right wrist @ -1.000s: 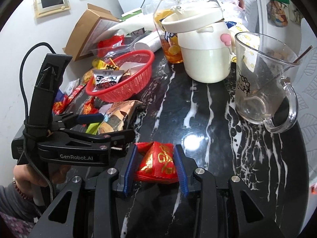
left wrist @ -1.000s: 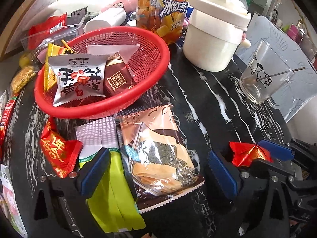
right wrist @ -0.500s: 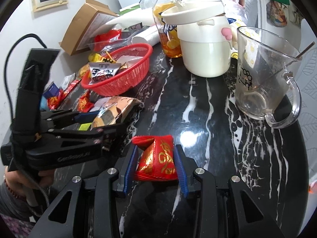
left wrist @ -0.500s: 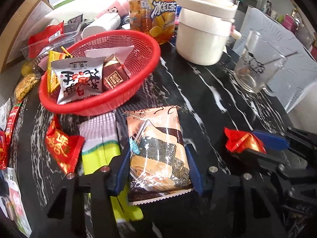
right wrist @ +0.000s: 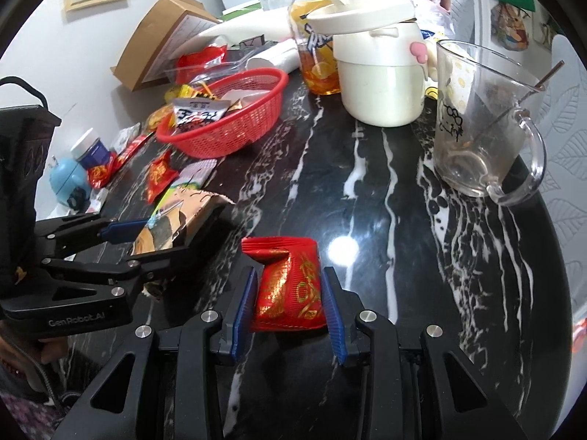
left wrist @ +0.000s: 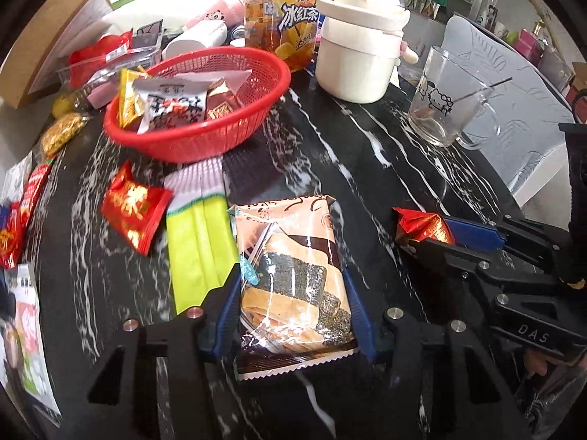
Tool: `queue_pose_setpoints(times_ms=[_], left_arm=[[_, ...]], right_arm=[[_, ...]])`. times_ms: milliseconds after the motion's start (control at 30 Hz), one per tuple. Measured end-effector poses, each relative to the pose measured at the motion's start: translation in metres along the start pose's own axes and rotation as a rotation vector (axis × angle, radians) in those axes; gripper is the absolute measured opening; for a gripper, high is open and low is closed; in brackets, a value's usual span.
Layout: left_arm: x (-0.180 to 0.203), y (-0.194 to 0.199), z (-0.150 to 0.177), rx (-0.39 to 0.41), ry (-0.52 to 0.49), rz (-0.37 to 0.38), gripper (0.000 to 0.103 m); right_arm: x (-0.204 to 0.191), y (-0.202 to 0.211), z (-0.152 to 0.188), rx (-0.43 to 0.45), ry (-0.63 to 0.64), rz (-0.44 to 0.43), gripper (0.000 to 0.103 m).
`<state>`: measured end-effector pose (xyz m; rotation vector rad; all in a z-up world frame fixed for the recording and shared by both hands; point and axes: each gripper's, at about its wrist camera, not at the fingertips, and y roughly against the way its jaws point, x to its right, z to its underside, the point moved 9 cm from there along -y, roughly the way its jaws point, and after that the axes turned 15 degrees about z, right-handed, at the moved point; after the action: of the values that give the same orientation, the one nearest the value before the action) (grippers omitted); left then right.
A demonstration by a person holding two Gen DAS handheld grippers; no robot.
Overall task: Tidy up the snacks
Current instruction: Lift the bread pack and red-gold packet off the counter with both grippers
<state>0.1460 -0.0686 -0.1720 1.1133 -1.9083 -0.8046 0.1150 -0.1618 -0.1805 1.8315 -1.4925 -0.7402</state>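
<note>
Two grippers are each clamped on one snack above the black marble table (left wrist: 367,168). The left gripper (left wrist: 293,304), at lower centre of the left wrist view, is partly closed: its blue pads press both long sides of the seaweed-roll packet (left wrist: 290,275), whose sealed end projects below the jaws. The right gripper (right wrist: 290,304), at lower centre of the right wrist view, is nearly closed, with its pads pressed against the red-and-gold snack packet (right wrist: 290,286).

In the left wrist view the red basket (left wrist: 220,139) sits at upper left and holds several wrapped snacks. A yellow-green packet (left wrist: 198,249) and a loose red packet (left wrist: 135,212) lie on the table just left of the seaweed-roll packet. A cream pot (left wrist: 356,58), an iced-tea bottle (left wrist: 282,22) and a glass mug (left wrist: 451,110) stand along the upper half of the frame.

Compared with the earlier frame, the left jaws stood wide apart around the seaweed-roll packet and have since closed onto it. The packet now appears clear of the yellow-green packet and further from the basket. The right gripper's hold on its packet is unchanged.
</note>
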Motion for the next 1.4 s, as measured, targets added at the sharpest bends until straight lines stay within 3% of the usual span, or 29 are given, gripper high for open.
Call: queue_pose_setpoints(times_ms=[167, 367, 633, 1000, 1400], left_arm=[[-0.001, 0.009, 0.017, -0.006, 0.016, -0.006, 0.052], [-0.004, 0.015, 0.037, -0.021, 0.018, -0.031, 0.052], [-0.015, 0.020, 0.040, -0.002, 0.056, -0.020, 0.052], [-0.021, 0.036, 0.047, 0.029, 0.106, -0.004, 0.052], [-0.036, 0.053, 0.068, 0.045, 0.162, -0.047, 0.052]], right_arm=[[-0.003, 0.007, 0.010, -0.007, 0.000, -0.004, 0.035], [-0.009, -0.001, 0.019, -0.043, 0.024, 0.018, 0.044], [-0.018, -0.002, 0.018, -0.024, 0.066, 0.074, 0.037], [-0.035, 0.009, 0.022, -0.024, 0.048, 0.006, 0.036], [-0.065, 0.017, 0.030, -0.026, 0.079, -0.073, 0.036]])
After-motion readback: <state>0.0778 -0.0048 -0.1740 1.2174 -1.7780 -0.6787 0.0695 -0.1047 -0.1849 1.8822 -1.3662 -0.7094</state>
